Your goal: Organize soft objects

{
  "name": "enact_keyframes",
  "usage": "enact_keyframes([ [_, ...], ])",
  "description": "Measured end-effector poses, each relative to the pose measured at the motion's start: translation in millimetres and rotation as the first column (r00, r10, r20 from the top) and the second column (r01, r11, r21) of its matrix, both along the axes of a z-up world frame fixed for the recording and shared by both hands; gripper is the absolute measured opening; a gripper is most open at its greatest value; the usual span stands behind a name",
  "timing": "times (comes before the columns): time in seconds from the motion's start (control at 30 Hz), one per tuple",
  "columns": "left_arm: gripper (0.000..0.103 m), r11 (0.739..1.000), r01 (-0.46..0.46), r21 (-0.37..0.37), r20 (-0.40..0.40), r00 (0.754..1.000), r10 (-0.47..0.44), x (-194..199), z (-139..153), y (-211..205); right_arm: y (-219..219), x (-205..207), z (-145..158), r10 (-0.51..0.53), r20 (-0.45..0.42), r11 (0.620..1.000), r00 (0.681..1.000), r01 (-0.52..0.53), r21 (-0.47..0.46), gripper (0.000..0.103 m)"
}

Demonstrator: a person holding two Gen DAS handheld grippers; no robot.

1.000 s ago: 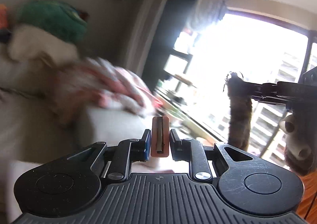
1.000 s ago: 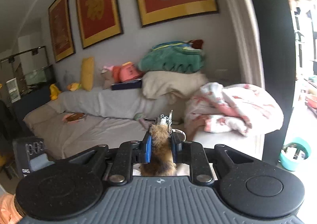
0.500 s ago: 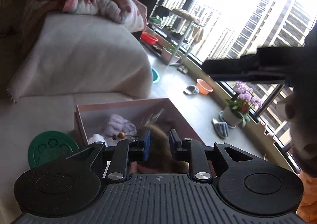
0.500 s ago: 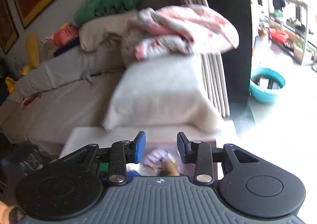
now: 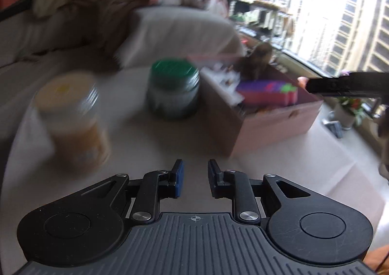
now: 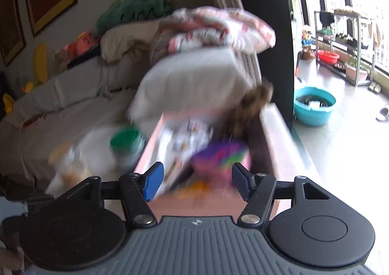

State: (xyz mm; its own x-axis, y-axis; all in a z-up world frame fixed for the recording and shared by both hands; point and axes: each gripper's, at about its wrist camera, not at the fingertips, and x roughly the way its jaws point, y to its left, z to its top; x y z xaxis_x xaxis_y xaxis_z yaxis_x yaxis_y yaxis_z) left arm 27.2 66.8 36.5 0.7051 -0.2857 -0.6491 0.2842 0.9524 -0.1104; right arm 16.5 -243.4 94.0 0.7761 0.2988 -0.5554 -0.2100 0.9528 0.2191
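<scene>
- The right gripper (image 6: 196,183) hangs over the near edge of the pink box (image 6: 269,133); its jaws are opening, with nothing pinched between the blue pads (image 6: 152,183).
- Past those pads, inside the box, lie a purple and pink soft thing (image 6: 220,154) and a pale, whitish item (image 6: 187,135), both smeared by motion blur.
- The brown furry toy (image 6: 252,104) stands up at the far right corner of the box, free of both grippers; whether it rests on the box floor or leans on the wall cannot be told.
- The left gripper (image 5: 193,178) is over bare pale sheet (image 5: 155,143), its jaws a narrow gap apart with nothing between them.
- Ahead of it and to the left stands a blurred jar with a yellowish lid (image 5: 70,119); farther on, a jar with a green lid (image 5: 173,87) sits just beside the left wall of the pink box (image 5: 272,126).
- From the left wrist view the brown furry toy (image 5: 255,62) pokes above the far rim of the box, and the purple and pink soft thing (image 5: 265,91) lies near the middle.
- A dark bar of the other gripper (image 5: 345,85) reaches in from the right edge, above the box's right end.
- Behind the box a white pillow (image 6: 194,80) carries a folded pink-patterned quilt (image 6: 218,29).
- On the floor by the window sits a teal basin (image 6: 313,107).
</scene>
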Motion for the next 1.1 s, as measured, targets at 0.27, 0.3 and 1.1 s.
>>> enact_keyframes([
  [0.27, 0.032, 0.995, -0.086, -0.041, -0.04, 0.996, 0.084, -10, -30, 1, 31, -15, -76, 0.015, -0.166, 0.996, 0.986, -0.029, -0.082, 0.068],
  [0.3, 0.036, 0.994, -0.092, -0.053, -0.031, 0.995, 0.09, -9, -30, -1, 33, -19, -78, 0.013, -0.134, 0.996, 0.991, -0.026, -0.09, 0.076],
  [1.1, 0.05, 0.977, -0.205, 0.062, 0.105, 0.975, 0.197, -19, -41, -42, 49, -9, -99, -0.053, -0.029, 0.972, 0.998, 0.045, -0.229, 0.103],
])
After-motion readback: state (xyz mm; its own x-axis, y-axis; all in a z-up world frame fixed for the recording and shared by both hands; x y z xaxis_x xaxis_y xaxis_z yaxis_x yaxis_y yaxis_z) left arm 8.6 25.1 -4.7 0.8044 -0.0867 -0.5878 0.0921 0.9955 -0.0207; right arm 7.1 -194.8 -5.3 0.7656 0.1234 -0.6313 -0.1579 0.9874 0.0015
